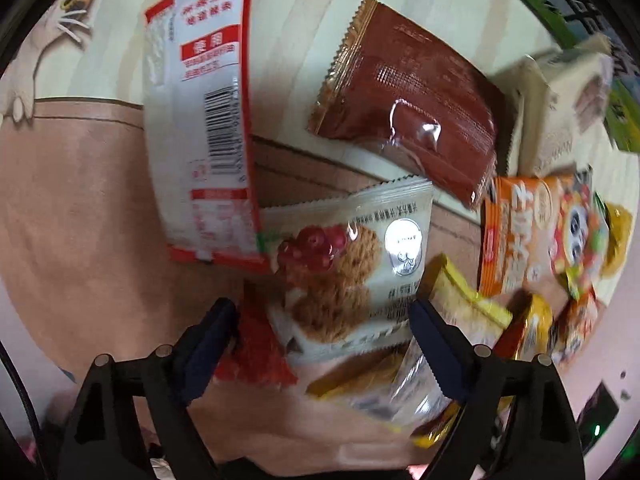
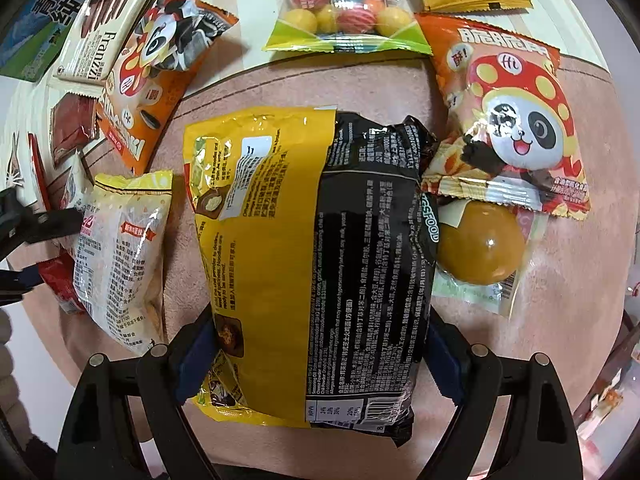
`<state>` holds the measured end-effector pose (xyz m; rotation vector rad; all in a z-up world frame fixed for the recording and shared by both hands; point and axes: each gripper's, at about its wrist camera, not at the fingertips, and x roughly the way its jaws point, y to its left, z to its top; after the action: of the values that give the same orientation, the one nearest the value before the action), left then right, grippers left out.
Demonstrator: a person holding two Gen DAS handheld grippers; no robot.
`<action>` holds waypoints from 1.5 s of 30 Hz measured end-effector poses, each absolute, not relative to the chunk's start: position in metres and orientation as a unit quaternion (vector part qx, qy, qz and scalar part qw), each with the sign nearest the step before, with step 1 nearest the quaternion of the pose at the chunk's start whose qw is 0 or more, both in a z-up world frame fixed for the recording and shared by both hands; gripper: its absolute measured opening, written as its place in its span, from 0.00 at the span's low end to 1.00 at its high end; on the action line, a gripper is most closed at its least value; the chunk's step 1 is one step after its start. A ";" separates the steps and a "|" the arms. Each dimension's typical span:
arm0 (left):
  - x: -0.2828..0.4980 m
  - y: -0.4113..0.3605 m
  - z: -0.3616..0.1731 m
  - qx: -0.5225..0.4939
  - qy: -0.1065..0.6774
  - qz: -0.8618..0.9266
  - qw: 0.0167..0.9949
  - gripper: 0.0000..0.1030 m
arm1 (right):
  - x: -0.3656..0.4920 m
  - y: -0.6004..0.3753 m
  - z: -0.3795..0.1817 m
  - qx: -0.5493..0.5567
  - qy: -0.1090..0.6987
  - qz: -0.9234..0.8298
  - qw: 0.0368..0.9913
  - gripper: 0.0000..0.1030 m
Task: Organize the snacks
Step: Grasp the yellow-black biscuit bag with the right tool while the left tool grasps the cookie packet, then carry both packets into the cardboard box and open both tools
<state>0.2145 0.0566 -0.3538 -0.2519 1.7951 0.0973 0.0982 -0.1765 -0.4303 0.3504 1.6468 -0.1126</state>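
Note:
Snack packets lie scattered on a pink mat (image 2: pixel 560 300). My right gripper (image 2: pixel 316 356) points down and is shut on a large yellow-and-black noodle packet (image 2: pixel 312 260), a blue pad against each long side. In the left wrist view, my left gripper (image 1: pixel 324 320) hangs open over a cookie packet (image 1: pixel 352 264) printed with red berries and a red packet (image 1: pixel 256 352). Both lie between its fingers. The right fingertip (image 1: pixel 420 312) sits at the cookie packet's edge. The picture is blurred there.
A white-and-red packet (image 1: pixel 200 120), a brown packet (image 1: pixel 408 108) and an orange panda packet (image 1: pixel 532 236) lie beyond the left gripper. Around the noodles are a white-yellow bag (image 2: pixel 120 248), a red panda packet (image 2: pixel 508 128), a wrapped brown ball (image 2: pixel 480 248) and a gumball bag (image 2: pixel 344 4).

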 end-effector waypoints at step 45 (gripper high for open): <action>0.108 0.022 -0.155 -0.033 0.653 -0.095 0.751 0.41 | 0.058 -0.140 -0.268 0.203 0.627 -0.026 0.752 0.87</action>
<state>0.1080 0.0219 -0.1549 -0.0729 1.4264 -0.2082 0.0575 -0.1402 -0.2683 0.4435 1.3688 -0.0567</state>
